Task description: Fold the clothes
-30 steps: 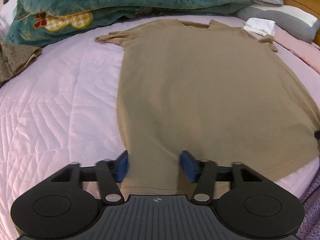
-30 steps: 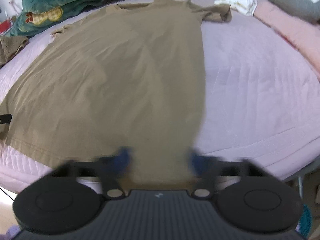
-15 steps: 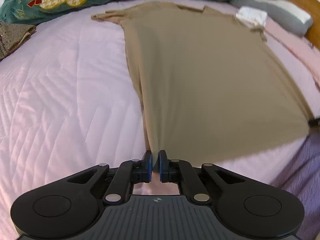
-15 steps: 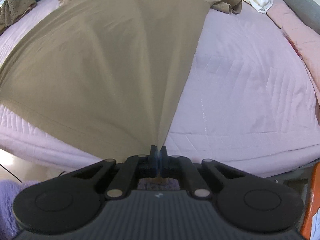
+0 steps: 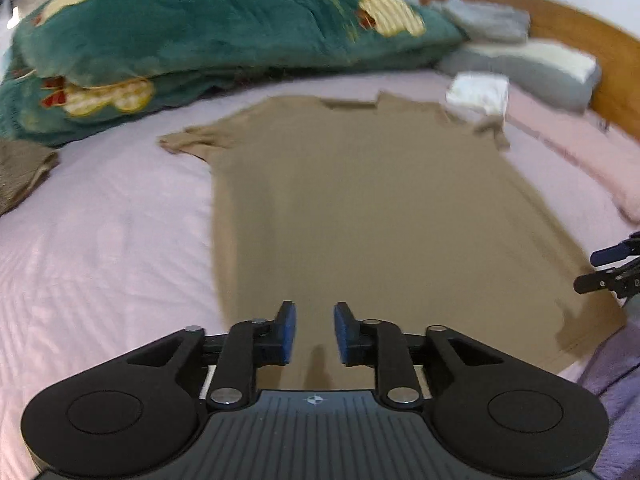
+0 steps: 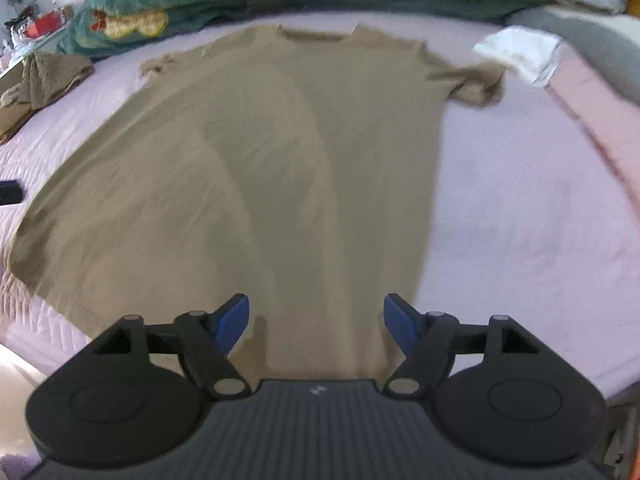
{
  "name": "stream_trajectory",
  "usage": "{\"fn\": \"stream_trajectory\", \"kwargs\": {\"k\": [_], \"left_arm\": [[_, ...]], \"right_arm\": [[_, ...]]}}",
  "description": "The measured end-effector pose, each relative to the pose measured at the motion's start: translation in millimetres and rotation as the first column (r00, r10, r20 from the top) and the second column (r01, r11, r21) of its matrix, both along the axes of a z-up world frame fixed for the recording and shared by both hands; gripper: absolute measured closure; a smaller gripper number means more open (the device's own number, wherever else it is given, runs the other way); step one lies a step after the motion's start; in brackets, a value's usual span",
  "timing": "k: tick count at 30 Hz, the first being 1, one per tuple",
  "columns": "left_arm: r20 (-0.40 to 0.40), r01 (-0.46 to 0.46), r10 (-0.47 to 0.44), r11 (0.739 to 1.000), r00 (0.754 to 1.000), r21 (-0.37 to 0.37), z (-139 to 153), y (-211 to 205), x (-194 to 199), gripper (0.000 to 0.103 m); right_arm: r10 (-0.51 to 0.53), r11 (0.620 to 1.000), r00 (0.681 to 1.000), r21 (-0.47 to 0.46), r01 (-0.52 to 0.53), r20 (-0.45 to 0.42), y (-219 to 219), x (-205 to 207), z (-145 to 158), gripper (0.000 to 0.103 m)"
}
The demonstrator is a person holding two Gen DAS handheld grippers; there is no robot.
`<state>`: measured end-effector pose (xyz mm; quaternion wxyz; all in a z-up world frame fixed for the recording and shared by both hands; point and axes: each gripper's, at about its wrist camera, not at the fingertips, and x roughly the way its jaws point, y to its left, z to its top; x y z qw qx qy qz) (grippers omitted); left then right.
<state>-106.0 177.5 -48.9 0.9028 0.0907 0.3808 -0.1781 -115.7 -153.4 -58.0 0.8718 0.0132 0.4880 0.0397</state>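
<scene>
A tan short-sleeved T-shirt point(image 5: 372, 208) lies flat on the pink quilted bed, collar toward the far pillows; it also shows in the right wrist view point(image 6: 280, 168). My left gripper point(image 5: 315, 330) is open over the shirt's near hem toward its left corner, holding nothing. My right gripper point(image 6: 316, 320) is open wide over the hem toward the shirt's right corner, holding nothing. The right gripper's fingers point(image 5: 608, 268) show at the right edge of the left wrist view.
A green patterned blanket point(image 5: 200, 40) is piled at the head of the bed. A folded white cloth point(image 5: 476, 94), grey pillows point(image 5: 520, 64) and a wooden headboard point(image 5: 580, 40) are at the far right. A brown garment point(image 5: 20, 168) lies at the left. A pink cloth point(image 5: 580, 152) lies along the right.
Half a second ago both grippers were shut on the hem and pulled it taut. Both have since opened and let the shirt drop flat on the bed.
</scene>
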Motion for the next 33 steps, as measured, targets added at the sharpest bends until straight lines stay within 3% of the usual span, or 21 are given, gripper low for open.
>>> {"fn": "stream_trajectory", "kwargs": {"k": [3,6,8,10,13,14,17,21,24,30,33], "left_arm": [[-0.07,-0.025,0.027,0.999,0.997,0.031,-26,-2,7,0.069],[-0.067,-0.103,0.103,0.995,0.992,0.006,-31,2,5,0.067],[-0.056,-0.17,0.169,0.985,0.984,-0.02,-27,-1,8,0.067],[-0.007,-0.167,0.167,0.983,0.986,-0.076,-13,-19,8,0.065],[0.073,-0.068,0.078,0.99,0.994,-0.126,3,-67,15,0.042],[0.083,-0.047,0.059,0.99,0.995,-0.133,2,-82,20,0.039],[0.089,-0.001,0.013,0.991,0.996,-0.132,-5,-124,35,0.039],[0.024,-0.028,0.03,0.995,0.999,-0.092,-32,-149,53,0.039],[0.006,-0.034,0.035,0.998,0.999,-0.061,-48,-149,63,0.038],[0.083,-0.007,0.008,1.0,0.997,-0.012,-53,-146,57,0.025],[0.084,-0.028,0.03,0.999,0.996,-0.019,-53,-152,61,0.016]], "right_arm": [[-0.004,0.999,0.997,-0.043,0.001,-0.077,-13,-8,-23,0.025],[-0.083,0.996,0.99,-0.048,0.078,-0.118,-45,-16,-24,0.024],[-0.143,0.99,0.987,-0.021,0.142,-0.067,-67,-12,-12,0.024],[-0.211,0.976,0.977,0.045,0.211,0.005,-89,-2,5,0.024],[-0.317,0.945,0.944,0.119,0.306,0.089,-118,35,21,0.023],[-0.352,0.931,0.93,0.137,0.337,0.108,-128,51,24,0.023],[-0.399,0.912,0.906,0.163,0.376,0.141,-150,100,31,0.023],[-0.398,0.917,0.895,0.124,0.38,0.202,-169,171,31,0.023],[-0.394,0.919,0.896,0.098,0.382,0.203,-190,219,14,0.022],[-0.499,0.856,0.861,0.209,0.473,0.093,-248,287,-38,0.022],[-0.45,0.884,0.885,0.196,0.424,0.118,-242,297,-50,0.027]]}}
